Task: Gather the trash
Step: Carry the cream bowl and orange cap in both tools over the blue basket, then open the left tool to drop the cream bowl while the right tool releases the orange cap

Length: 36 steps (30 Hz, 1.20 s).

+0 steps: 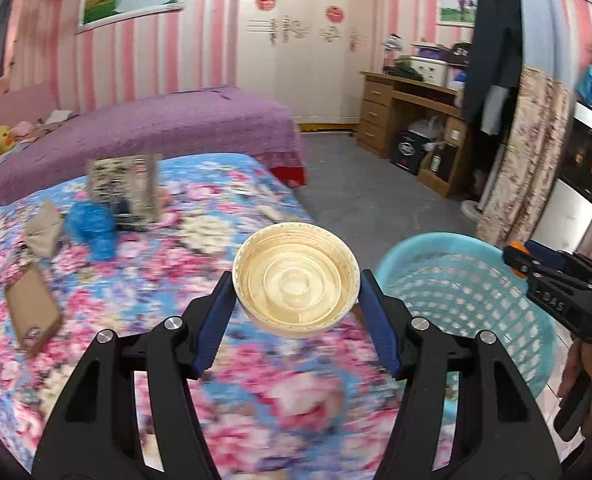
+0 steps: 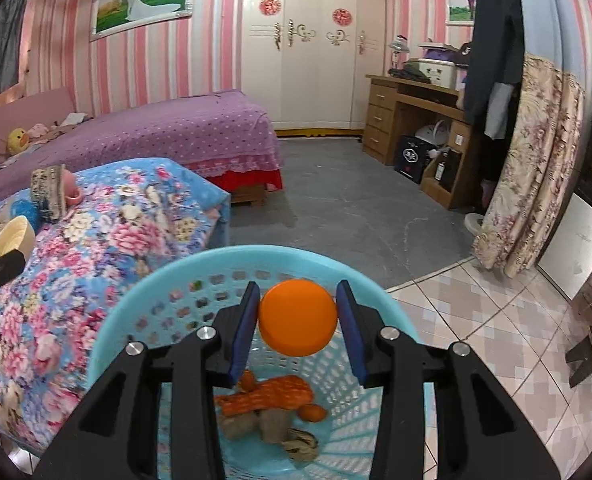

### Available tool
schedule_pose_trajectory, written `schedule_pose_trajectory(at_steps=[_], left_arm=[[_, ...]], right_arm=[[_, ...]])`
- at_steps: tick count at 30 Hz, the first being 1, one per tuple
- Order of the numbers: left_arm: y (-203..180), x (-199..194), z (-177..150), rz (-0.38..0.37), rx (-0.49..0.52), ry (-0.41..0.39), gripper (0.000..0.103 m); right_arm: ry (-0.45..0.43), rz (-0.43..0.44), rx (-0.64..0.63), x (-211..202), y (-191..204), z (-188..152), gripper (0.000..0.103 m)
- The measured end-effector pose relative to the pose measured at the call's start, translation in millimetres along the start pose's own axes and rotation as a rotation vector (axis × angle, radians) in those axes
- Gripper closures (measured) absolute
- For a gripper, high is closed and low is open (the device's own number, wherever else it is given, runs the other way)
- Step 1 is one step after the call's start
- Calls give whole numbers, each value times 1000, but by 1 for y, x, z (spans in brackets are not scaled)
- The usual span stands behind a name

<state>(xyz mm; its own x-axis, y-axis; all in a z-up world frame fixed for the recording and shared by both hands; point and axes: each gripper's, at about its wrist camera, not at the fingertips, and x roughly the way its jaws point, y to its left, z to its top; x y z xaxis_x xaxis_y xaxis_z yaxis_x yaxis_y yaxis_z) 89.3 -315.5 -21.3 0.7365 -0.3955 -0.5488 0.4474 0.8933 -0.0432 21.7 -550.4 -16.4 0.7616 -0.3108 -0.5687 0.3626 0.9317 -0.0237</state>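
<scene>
Orange lid (image 2: pixel 298 317): clamped edge-on between the right claw's (image 2: pixel 298 312) blue pads, flat face toward the camera — gripped by the rim, so parting the pads should drop it clean.
Basket (image 2: pixel 115 308): pale blue, perforated, directly under the orange lid; the lid hangs above its opening, well placed for release.
Basket contents: orange peel (image 2: pixel 271 394) and brownish scraps on the bottom — some trash is already collected.
Cream lid (image 1: pixel 296 280): pinched across its rim by the left claw (image 1: pixel 296 286), hollow side facing the camera, carried over the floral bedspread (image 1: pixel 135 280) just left of the basket (image 1: pixel 476 264); not yet above the opening.
Left behind on the bed: a blue crumpled wad (image 1: pixel 93 226), a beige wrapper (image 1: pixel 43 228), a brown card (image 1: pixel 33 308) and a patterned box (image 1: pixel 123 188) — likely the next pickups.
Judgement: right hand seems ready to let go; left needs to travel right first.
</scene>
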Motion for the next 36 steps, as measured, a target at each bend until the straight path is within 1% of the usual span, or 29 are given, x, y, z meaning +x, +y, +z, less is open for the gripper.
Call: schedule_pose_trajectory(at_steps=[3,7,10,18,24,25,27,29,33,36], left_arm=[[-24,8,-4,-32,24,12,42],[-46,20,-9,-59,36,36,42],[-55,29,-11,-83,23,51,42],[-70,43,-12,-101,18,52,42],[-82,52,-15,-106,61,53,41],[-82,52,-15,-114,66,57,39],[-83,51,-15,-104,79,54,26],[-79,47,-13,-81,79,33,17],[-69,41,-10,-45,87,10,11],[-55,35,-7,-16,81,-7,9]], right_arm=[[-3,-23,10,-1,-14,-3,63],[-9,-40,30,-5,-29,-6,63],[-13,-44,47,-6,-36,-7,63],[-20,-47,58,-6,-39,-8,63],[-48,-53,61,-10,-40,-6,63],[-51,-54,62,-10,-41,-6,63],[-52,-57,66,-10,-42,-6,63],[-50,-59,63,-9,-42,-6,63],[-56,-60,57,-10,-38,-5,63],[-60,-61,54,-10,-34,-4,63]])
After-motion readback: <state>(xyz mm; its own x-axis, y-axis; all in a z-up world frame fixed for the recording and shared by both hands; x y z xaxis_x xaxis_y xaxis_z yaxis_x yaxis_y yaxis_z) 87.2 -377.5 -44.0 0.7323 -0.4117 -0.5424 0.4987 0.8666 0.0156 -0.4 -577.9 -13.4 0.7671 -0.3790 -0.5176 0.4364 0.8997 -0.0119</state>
